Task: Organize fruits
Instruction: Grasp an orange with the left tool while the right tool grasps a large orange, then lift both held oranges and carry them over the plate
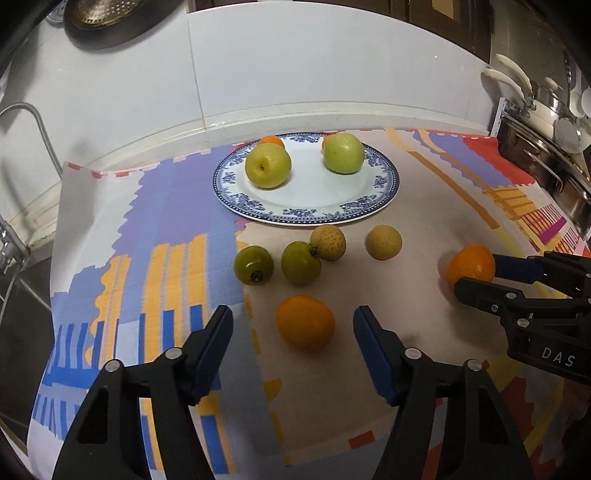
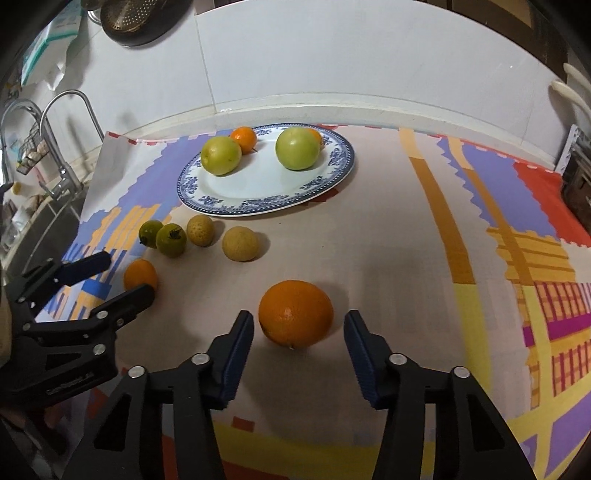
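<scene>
My left gripper (image 1: 294, 317) is open, its blue pads either side of a small orange (image 1: 306, 322) with gaps on both sides. The right gripper (image 2: 299, 319) is also open and straddles a larger orange (image 2: 295, 313) without touching it. The left wrist view shows that orange (image 1: 471, 266) between the right gripper's (image 1: 476, 273) fingers. A blue-rimmed plate (image 1: 314, 192) behind holds two green apples (image 1: 267, 165) (image 1: 343, 153) and small oranges (image 1: 271, 140). In front of the plate lie two green fruits (image 1: 254, 264) (image 1: 301, 262) and two tan ones (image 1: 328, 242) (image 1: 383, 242).
A patterned cloth (image 1: 166, 206) covers the counter. A sink with a curved faucet (image 2: 62, 147) is at the left. Steel pots (image 1: 546, 155) stand at the right edge. A white tiled wall (image 1: 295, 66) runs behind, with a colander (image 1: 103, 18) hanging on it.
</scene>
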`<state>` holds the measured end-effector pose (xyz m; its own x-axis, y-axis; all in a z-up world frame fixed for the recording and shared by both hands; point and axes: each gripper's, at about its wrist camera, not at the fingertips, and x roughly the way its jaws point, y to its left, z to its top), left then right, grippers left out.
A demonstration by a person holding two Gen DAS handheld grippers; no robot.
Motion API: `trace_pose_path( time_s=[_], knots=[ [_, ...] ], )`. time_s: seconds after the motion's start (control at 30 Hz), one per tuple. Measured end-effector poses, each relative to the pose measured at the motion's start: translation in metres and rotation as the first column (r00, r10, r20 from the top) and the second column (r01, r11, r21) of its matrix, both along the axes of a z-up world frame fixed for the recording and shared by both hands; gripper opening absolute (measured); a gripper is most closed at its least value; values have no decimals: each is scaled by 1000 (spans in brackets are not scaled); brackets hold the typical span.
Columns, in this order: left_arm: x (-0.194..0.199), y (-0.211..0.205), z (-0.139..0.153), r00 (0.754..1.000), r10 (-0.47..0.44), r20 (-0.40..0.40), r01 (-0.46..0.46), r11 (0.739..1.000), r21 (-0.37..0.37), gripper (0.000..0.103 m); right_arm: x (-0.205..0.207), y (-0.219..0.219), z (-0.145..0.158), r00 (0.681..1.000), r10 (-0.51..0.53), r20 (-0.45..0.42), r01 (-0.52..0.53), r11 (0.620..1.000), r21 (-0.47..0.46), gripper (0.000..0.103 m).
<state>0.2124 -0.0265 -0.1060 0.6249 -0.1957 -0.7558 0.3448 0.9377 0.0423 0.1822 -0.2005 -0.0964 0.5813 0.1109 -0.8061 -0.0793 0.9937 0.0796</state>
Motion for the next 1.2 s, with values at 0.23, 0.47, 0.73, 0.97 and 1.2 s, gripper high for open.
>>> trace_pose_path(
  time_s=[0.23,0.47,0.73,0.97,1.2],
  knots=[
    [3,-8,-5,1000,-23,-13,23,1000,20,42,2,0,-2,1000,14,-5,-14,1000,16,43],
    [4,-8,-8,999,-19,-28,20,1000,6,34,1,0,-1,1000,15,1,-15,1000,9,42],
    [-4,-4,3,1000,-3,-19,2,1000,-20,34,1,-2,3,1000,12,15,-13,1000,17,42],
    [-13,-4,15,1000,-1,-3,1,999,-34,34,-6,-2,14,999,20,41,-21,999,26,42],
    [-22,-5,36,999,-14,48,16,998,-55,34,-13,-2,33,995,37,89,-40,999,34,42]
  ],
)
